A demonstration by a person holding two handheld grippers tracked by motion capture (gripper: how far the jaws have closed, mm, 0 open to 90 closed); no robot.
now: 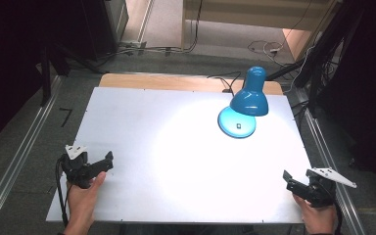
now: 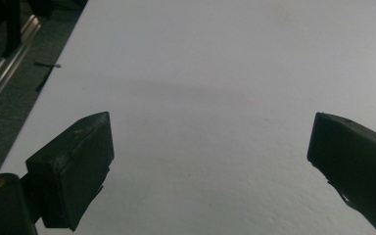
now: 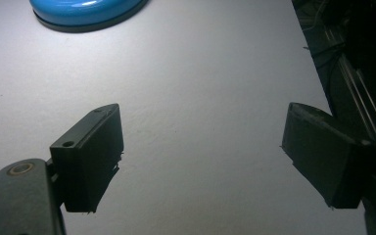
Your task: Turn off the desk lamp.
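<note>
Two grippers, both empty, both parked at your near edge of the white table [image 1: 142, 122]. The thing to watch is the blue desk lamp [image 1: 247, 100]: it stands at the far right of the table, lit, its shade tipped down over its round base [image 1: 236, 122], its neck leaning away from you toward the far edge.

Your left gripper [image 1: 108, 160] sits well apart from the lamp, down at the near left corner, nose aimed up and to the right across the board. In the left gripper view its jaws stand wide with nothing but bare white surface between them.

Your right gripper [image 1: 288, 179] is low at the near right edge, almost straight toward you from the lamp, and clearly the nearer of the two. In the right gripper view the jaws gape just as wide, nothing held, and the lamp's base [image 3: 85, 12] peeks in at the top left, so the lamp lies ahead and a little to the left of where the gripper points.

My read: if the lamp is your target, the right hand has the shorter line, pushing forward and swinging slightly left to meet the base.
</note>
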